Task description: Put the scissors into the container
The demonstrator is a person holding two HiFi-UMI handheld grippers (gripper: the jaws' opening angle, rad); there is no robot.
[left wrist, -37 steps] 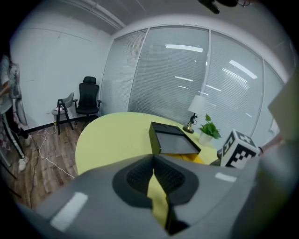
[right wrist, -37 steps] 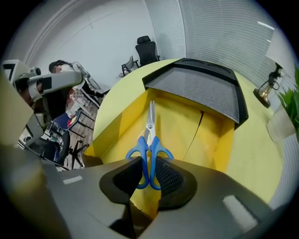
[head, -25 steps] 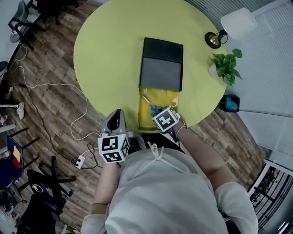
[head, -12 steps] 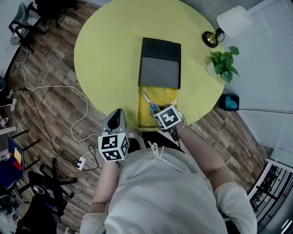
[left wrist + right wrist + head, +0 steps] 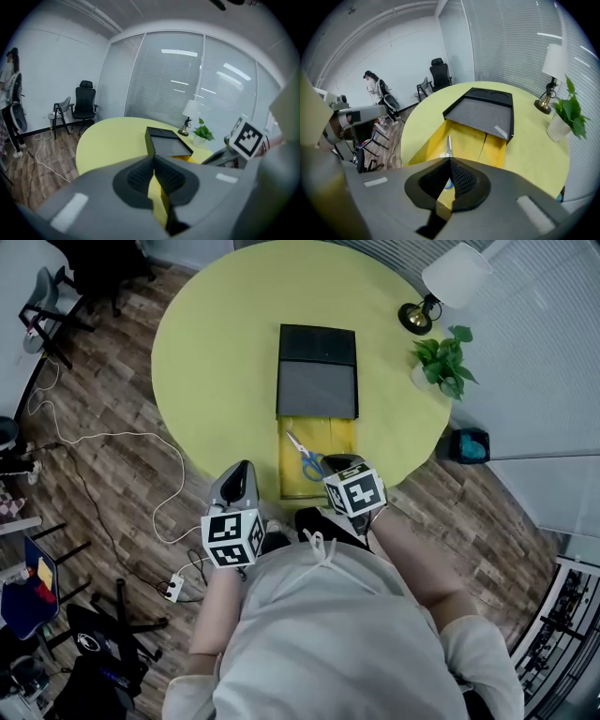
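Observation:
Blue-handled scissors (image 5: 302, 457) lie flat inside the open yellow container (image 5: 339, 432), blades pointing to the far left. A dark grey box (image 5: 317, 371) sits over the container's far end. My right gripper (image 5: 337, 464) hovers at the container's near edge, just behind the scissors' handles, shut with nothing between its jaws. In the right gripper view the scissors (image 5: 448, 145) show just beyond the closed right gripper (image 5: 449, 165), on the container (image 5: 476, 140). My left gripper (image 5: 241, 468) hangs off the table's near-left edge, shut and empty; its pads (image 5: 140, 176) meet.
The round yellow table (image 5: 216, 343) carries a lamp (image 5: 441, 282) and a potted plant (image 5: 439, 367) at the far right. A blue bin (image 5: 469, 444) stands on the wood floor at the right. A white cable (image 5: 112, 437) and chairs lie to the left. A person (image 5: 375, 86) stands far off.
My right gripper drew back from over the scissors toward the container's near edge and its jaws have shut. The scissors stay lying in the container. The left gripper has hardly moved.

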